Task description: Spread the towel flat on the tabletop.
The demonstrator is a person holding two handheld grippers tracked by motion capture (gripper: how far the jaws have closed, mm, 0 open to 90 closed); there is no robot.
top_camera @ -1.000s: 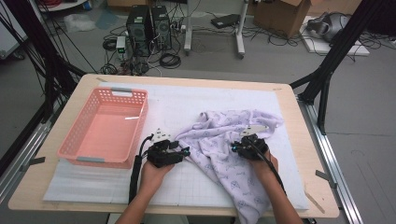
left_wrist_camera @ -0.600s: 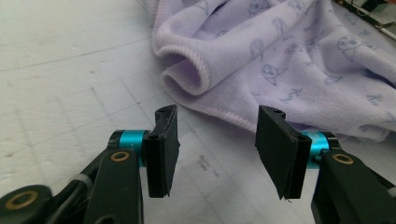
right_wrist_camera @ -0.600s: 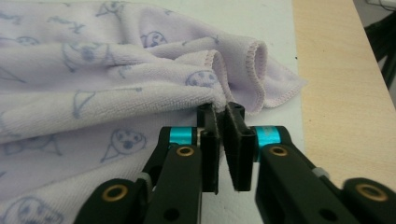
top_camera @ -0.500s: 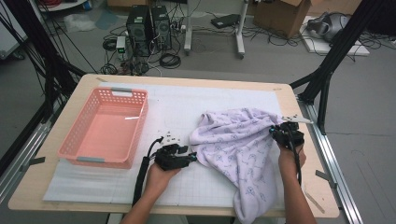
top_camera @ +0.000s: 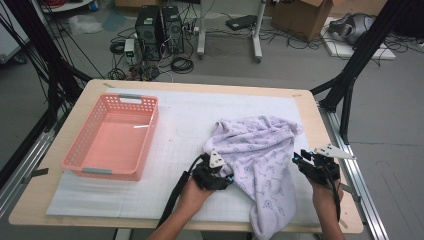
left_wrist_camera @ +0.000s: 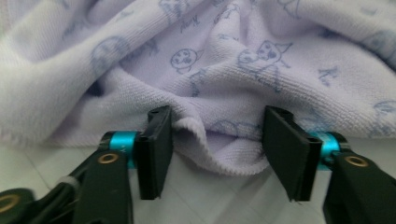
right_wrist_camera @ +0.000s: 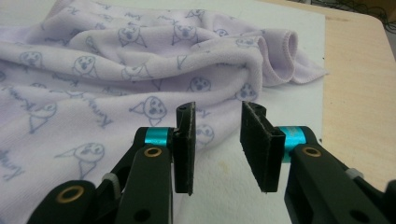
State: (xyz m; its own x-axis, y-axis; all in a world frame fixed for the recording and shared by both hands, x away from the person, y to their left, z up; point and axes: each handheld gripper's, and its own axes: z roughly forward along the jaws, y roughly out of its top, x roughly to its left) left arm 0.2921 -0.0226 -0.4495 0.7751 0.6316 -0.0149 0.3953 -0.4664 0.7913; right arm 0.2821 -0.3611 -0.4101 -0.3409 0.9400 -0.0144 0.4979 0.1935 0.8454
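A lilac towel (top_camera: 260,150) printed with small blue cartoon faces lies crumpled on the white mat, and its near end hangs over the table's front edge. My left gripper (top_camera: 229,179) is at the towel's left edge. Its jaws have just been closing a little and now stand apart, with a slack fold of the towel's hem (left_wrist_camera: 210,144) between them in the left gripper view (left_wrist_camera: 217,114). My right gripper (top_camera: 296,159) is at the towel's right edge. Its jaws have just been opening; nothing is between them (right_wrist_camera: 218,107), and the towel (right_wrist_camera: 116,70) lies just beyond.
A pink plastic basket (top_camera: 150,135) stands empty at the left of the white mat (top_camera: 190,115). Bare wooden table (top_camera: 330,125) runs along the right side, close to my right hand. Cables, computer cases and boxes lie on the floor beyond the table.
My right gripper pulled the towel's edge out to the right, then let it go and drew back toward the front. The left gripper slid right along the towel's edge. The towel is spread wider.
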